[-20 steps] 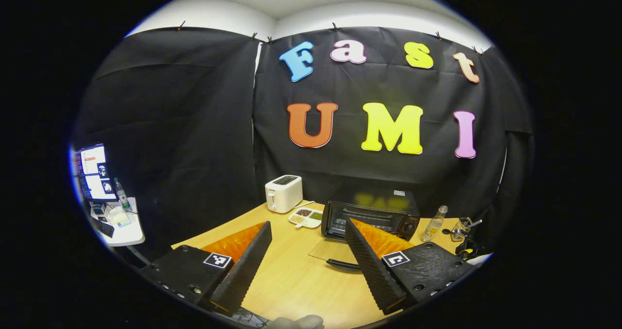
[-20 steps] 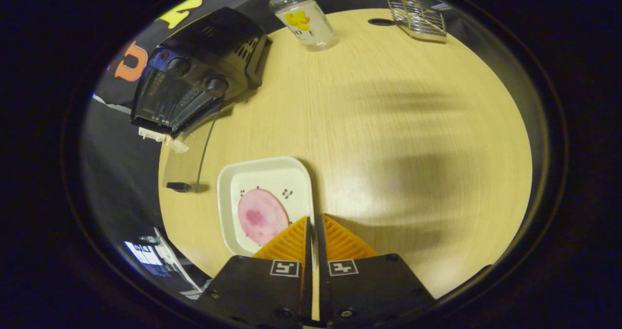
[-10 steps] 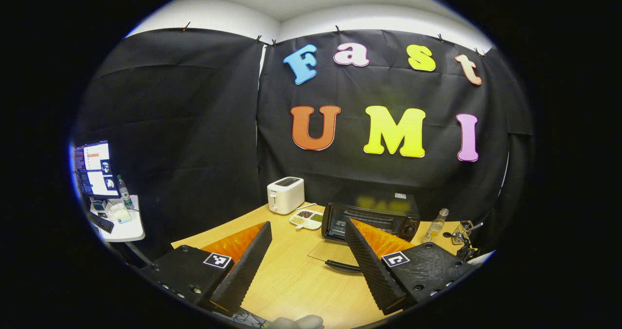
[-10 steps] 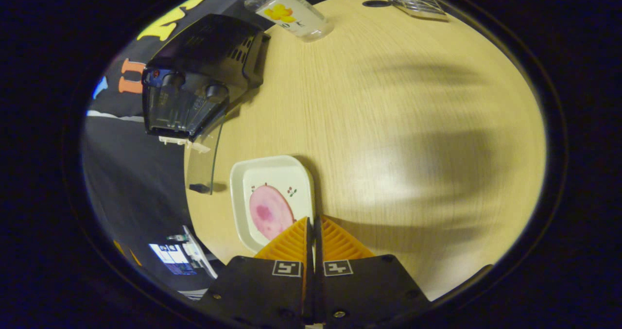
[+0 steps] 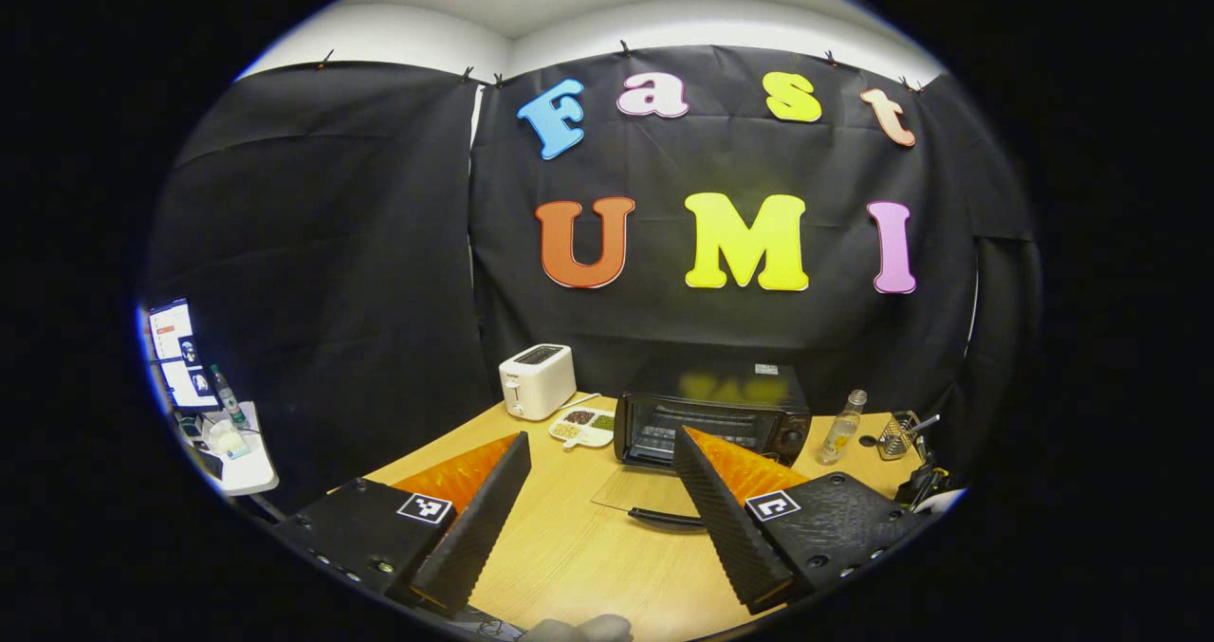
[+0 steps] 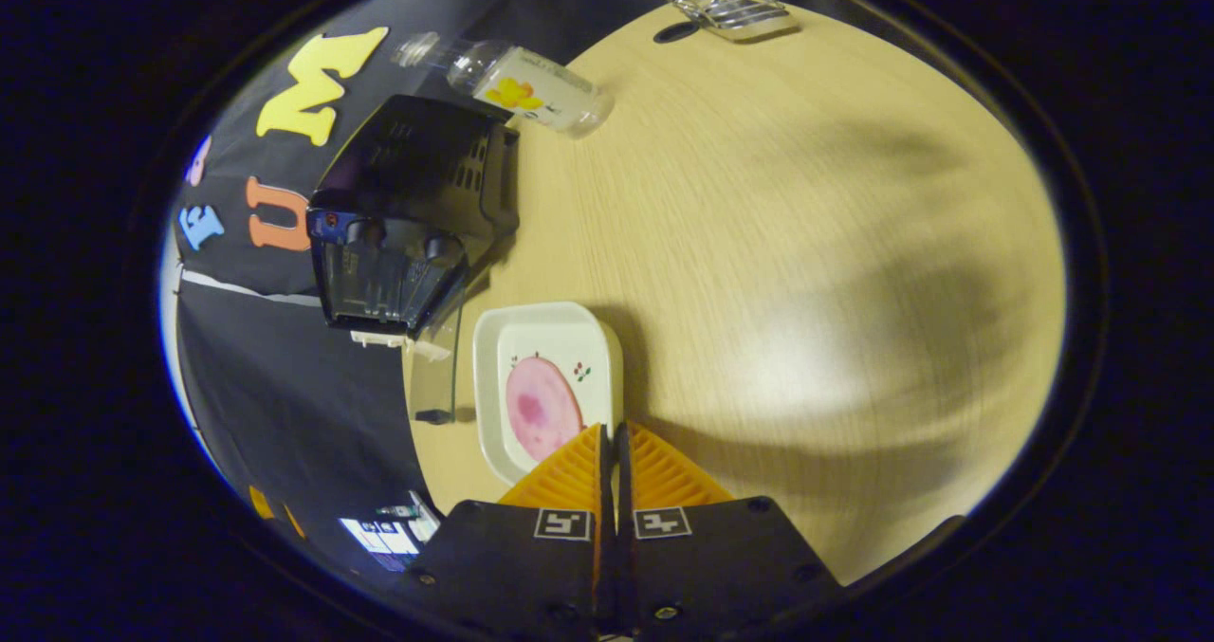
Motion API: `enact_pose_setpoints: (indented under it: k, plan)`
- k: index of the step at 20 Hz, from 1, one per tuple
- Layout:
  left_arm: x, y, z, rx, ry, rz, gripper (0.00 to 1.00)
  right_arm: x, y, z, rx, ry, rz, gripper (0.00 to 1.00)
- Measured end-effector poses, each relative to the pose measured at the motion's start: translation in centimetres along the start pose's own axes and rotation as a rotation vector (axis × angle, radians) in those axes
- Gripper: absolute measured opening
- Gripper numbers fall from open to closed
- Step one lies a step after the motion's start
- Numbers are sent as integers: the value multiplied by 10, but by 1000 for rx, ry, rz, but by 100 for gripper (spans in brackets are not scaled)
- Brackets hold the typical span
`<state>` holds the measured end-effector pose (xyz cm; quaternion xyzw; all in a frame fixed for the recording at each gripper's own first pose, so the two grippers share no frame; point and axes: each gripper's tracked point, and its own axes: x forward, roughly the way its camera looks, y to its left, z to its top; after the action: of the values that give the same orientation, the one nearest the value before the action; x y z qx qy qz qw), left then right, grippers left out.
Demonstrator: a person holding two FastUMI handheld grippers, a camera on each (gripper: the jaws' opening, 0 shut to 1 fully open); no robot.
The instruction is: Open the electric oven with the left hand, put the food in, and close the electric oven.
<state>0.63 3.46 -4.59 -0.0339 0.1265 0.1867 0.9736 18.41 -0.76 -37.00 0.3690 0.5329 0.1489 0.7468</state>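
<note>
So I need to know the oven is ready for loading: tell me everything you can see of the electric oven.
The electric oven is a small black box that looks like metal, standing upright on the wooden table near the black cloth wall. Its glass door is folded down flat toward the viewer, dark handle at the front edge, leaving the cavity open. Two knobs sit on the control panel; vent slots mark one side. A white plate lies close by the door.

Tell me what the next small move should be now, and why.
Probably carry the plate toward the oven mouth. The right gripper has its jaws shut on the plate's rim, with the pink slice of food on it, and the oven door already lies open and flat on the table. The left gripper is open and holds nothing.
</note>
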Motion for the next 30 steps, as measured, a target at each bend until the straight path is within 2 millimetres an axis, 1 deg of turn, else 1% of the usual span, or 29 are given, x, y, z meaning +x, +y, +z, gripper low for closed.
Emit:
enact_pose_setpoints:
  k: [1,2,3,6,7,8,9,10,11,12,13,15,17,18,19,20,21,22,24,26,28,29,30]
  plan:
    - [2,-2,0,0,-1,-14,97,-4,6,1,1,-24,-1,0]
    - [6,-2,1,2,-4,-29,97,-8,13,2,11,-49,5,4]
    - [9,-2,2,6,-9,-46,97,-14,20,2,26,-70,16,0]
    - [19,2,1,19,-20,-102,96,-27,42,-3,69,-128,30,0]
    - [22,5,2,24,-24,-121,97,-29,53,-6,75,-149,38,4]
    - [25,10,0,26,-19,-135,96,-30,65,-9,88,-170,47,0]
    - [28,17,-1,25,-19,-152,96,-30,78,-13,108,-192,63,4]
    - [31,25,-1,30,-15,-161,97,-27,91,-17,129,-206,79,0]
    - [35,33,-5,37,-4,-166,96,-20,106,-24,149,-214,93,0]
    - [38,41,-6,41,2,-173,97,-11,118,-28,172,-223,109,0]
    - [40,49,-4,42,3,-180,97,-3,134,-36,190,-231,121,0]
    - [46,64,-5,50,10,-191,97,17,156,-42,243,-284,131,0]
    - [48,78,-6,68,16,-201,97,39,179,-51,300,-340,128,0]
    - [49,85,-6,78,21,-205,96,52,189,-56,324,-353,127,3]
    - [50,92,-8,88,24,-204,97,63,201,-63,342,-360,127,0]
    - [51,97,-10,93,28,-199,96,75,210,-69,357,-364,125,4]
    - [51,102,-11,90,31,-195,96,84,220,-73,375,-369,133,0]
    - [50,107,-10,87,36,-186,96,92,228,-74,387,-382,139,4]
    - [51,115,-11,85,33,-163,96,112,244,-78,382,-387,147,4]
    - [51,117,-15,87,38,-156,96,125,255,-79,383,-380,152,4]
    - [52,118,-19,111,49,-157,96,138,258,-71,409,-378,150,4]
    - [53,120,-21,121,54,-157,96,141,259,-66,416,-381,148,0]
    - [54,121,-22,124,57,-156,97,142,257,-59,423,-391,140,4]
